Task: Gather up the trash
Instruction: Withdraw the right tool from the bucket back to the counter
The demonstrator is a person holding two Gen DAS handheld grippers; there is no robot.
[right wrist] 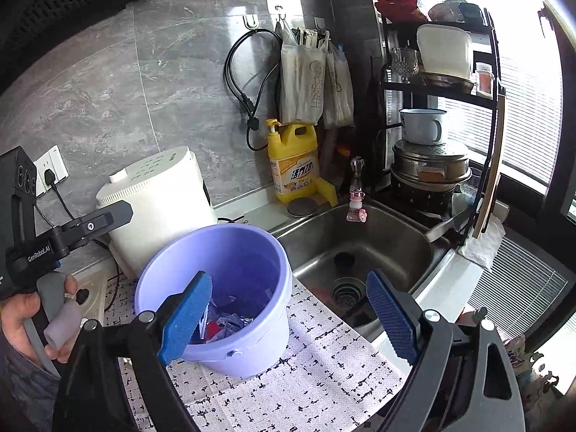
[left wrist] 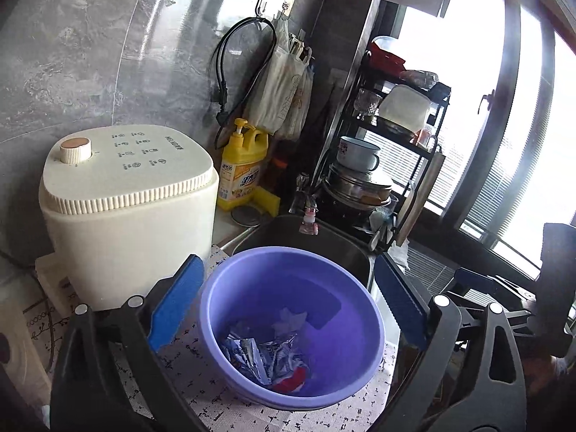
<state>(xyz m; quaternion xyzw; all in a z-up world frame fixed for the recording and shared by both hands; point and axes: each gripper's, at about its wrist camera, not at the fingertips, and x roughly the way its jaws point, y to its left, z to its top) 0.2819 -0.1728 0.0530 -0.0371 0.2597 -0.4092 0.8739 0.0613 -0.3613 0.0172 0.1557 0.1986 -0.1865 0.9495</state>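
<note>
Grey marble-look wall tiles back a kitchen desk covered by a white cloth with black dashes (right wrist: 306, 370), beside one steel sink (right wrist: 363, 241). One lilac plastic bucket (right wrist: 252, 342) is set on the cloth, with crumpled foil wrappers (left wrist: 262, 356) seen at its bottom. One cream appliance (left wrist: 126, 212) and one yellow detergent bottle (right wrist: 293, 162) are placed behind. Both the left hand-held gripper (left wrist: 288, 302) and the right hand-held gripper (right wrist: 288, 316) are spread wide, nothing held.

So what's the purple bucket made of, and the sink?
The purple bucket looks like smooth, matte plastic: even colour, thin moulded rim. The sink looks like brushed stainless steel: grey, with dull, streaky reflections.
</note>
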